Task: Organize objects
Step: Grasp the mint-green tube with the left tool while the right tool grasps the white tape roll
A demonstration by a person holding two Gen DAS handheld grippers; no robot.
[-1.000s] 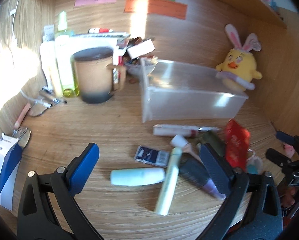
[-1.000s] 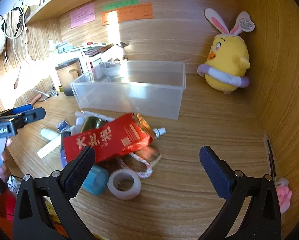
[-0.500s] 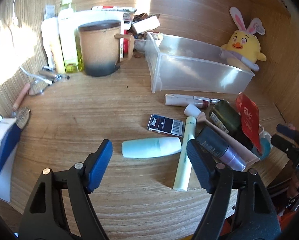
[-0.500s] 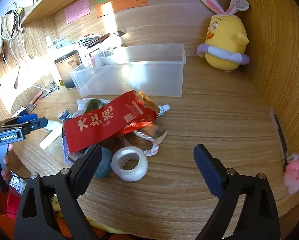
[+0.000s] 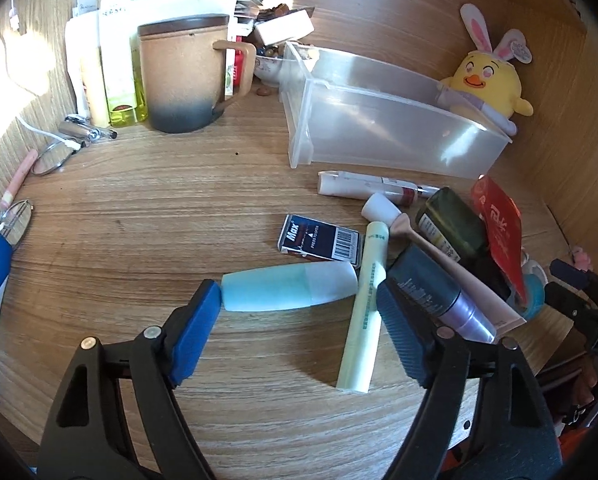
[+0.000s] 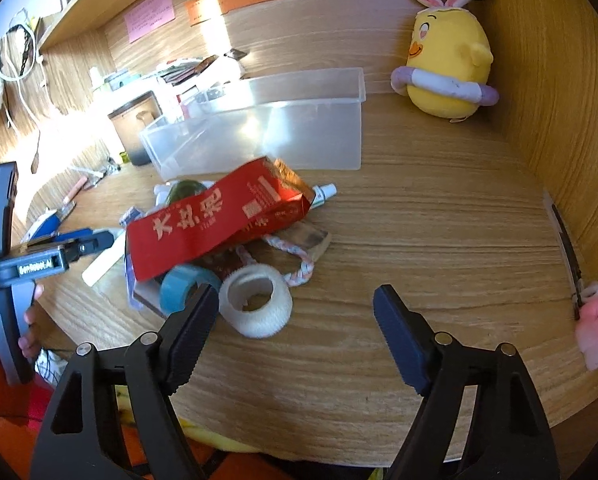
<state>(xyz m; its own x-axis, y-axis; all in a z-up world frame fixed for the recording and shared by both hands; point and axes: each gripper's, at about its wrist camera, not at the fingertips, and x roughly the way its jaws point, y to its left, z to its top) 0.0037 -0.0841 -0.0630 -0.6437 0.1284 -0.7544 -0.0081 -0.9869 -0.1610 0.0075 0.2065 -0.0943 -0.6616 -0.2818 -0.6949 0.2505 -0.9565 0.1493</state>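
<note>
A wood-grain desk (image 5: 139, 208) runs into a panelled alcove. The left gripper (image 5: 299, 320) hangs spread wide, its left pad at the end of a smooth pale-blue tube (image 5: 289, 286) lying near a clear plastic bin (image 5: 379, 128). The right gripper (image 6: 295, 312), released too, has its left finger beside a white tape roll (image 6: 259, 304); a red packet (image 6: 215, 216) half hides the clutter beneath.

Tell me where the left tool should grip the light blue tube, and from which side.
Grip the light blue tube across its round body, near the middle. It lies flat, lengthwise between the open left tool's fingers, so turn the tool and come down from above, clear of the pale green stick.
</note>
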